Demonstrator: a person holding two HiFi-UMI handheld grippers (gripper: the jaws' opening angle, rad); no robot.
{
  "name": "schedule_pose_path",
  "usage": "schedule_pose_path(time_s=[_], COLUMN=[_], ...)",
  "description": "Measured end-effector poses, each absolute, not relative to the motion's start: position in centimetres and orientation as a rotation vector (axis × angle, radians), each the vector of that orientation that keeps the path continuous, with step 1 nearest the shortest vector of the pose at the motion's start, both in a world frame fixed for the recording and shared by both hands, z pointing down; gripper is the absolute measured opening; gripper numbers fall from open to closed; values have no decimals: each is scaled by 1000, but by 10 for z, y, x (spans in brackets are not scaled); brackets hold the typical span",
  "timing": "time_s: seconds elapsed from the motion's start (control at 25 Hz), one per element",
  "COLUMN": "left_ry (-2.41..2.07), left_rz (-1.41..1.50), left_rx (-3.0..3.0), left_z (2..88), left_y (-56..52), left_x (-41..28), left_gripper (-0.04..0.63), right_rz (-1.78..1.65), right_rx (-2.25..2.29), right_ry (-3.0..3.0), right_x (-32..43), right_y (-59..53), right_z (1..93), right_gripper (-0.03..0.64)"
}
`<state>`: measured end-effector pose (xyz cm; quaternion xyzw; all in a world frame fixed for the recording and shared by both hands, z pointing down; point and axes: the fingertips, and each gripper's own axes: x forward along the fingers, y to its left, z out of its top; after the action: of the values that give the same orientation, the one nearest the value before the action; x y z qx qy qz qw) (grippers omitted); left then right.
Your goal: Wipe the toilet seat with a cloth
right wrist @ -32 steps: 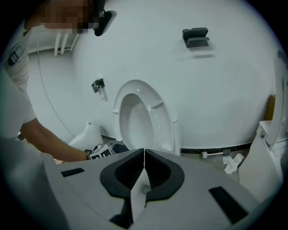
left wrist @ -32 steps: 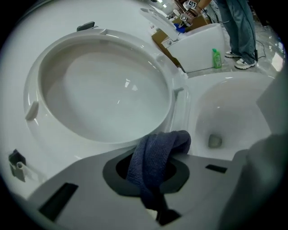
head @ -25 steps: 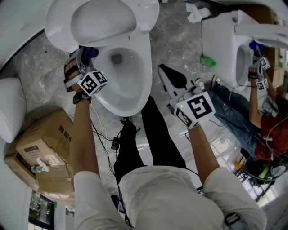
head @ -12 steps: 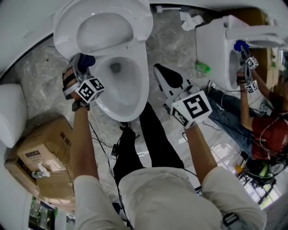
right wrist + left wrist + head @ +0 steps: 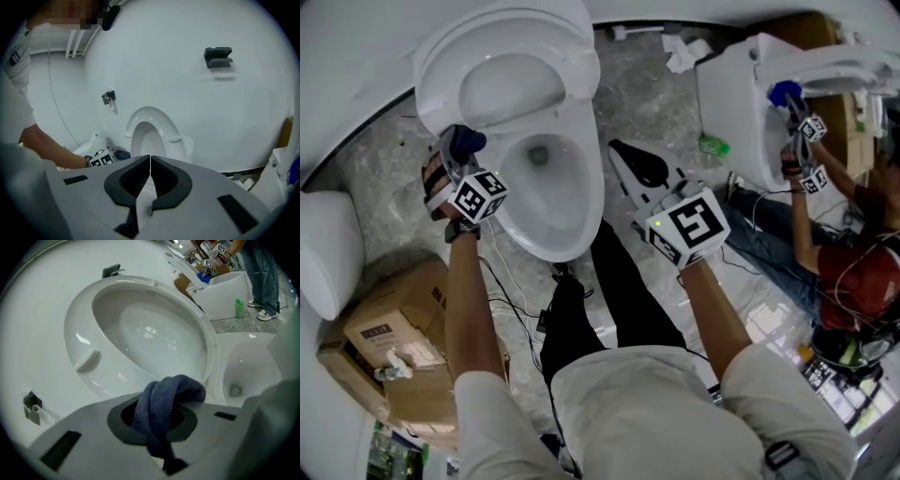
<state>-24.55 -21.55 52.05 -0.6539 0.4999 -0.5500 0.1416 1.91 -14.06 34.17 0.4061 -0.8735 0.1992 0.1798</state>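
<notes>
My left gripper (image 5: pixel 161 427) is clamped on a dark blue woven cloth (image 5: pixel 172 389). The cloth bunches in a loop above the pads, near the lower rim of the raised white toilet seat (image 5: pixel 140 329). My right gripper (image 5: pixel 149 180) has its ribbed pads shut, pad to pad. It is off to the right of the toilet bowl (image 5: pixel 546 202), whose basin shows its drain hole.

floor (image 5: pixel 384 178): grey marble | wall (image 5: pixel 187 93): white | cardboard box (image 5: pixel 389 328) left | second toilet (image 5: pixel 727 94) right
</notes>
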Motion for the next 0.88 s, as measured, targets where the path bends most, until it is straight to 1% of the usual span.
schedule_pose_path(time_s=[0.36, 0.64, 0.88], left_ry=[1494, 1541, 1679], left_rz=[-1489, -1346, -1309], left_rx=[-1827, -1811, -1816], left_z=[469, 413, 392], left_y=[-231, -240, -251], left_x=[-246, -224, -235], left_gripper=[29, 29, 29], right_rz=[537, 510, 456], right_rx=[1128, 1108, 1080], right_ry=[-2507, -2536, -2571], right_x=[10, 6, 1], right_y=[-146, -152, -165], right_z=[320, 299, 274], right_gripper=[29, 29, 29])
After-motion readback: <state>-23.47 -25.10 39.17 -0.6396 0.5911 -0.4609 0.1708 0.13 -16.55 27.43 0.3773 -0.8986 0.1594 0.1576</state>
